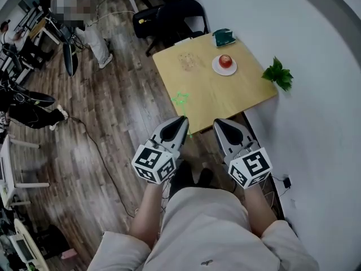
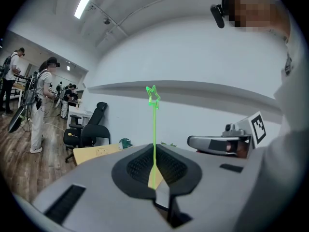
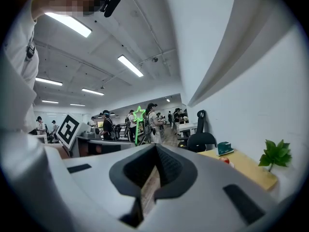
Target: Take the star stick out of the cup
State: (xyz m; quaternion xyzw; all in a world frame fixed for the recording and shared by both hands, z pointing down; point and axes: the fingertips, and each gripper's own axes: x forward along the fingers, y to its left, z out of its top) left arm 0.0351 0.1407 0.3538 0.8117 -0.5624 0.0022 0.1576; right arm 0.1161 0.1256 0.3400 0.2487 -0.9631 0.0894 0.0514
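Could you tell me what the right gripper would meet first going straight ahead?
Likely nothing near: the right gripper aims over the wooden table, perhaps toward the black chair; depth is unclear.

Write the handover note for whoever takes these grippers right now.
Left gripper: shut on the star stick, star end up, above the near edge of the table.
Right gripper: jaws together, nothing in them, level beside the left.
Cup: stands farther back on the table, well apart from the stick.
Done: the stick is out of the cup.
Left: probably only to set the stick down.
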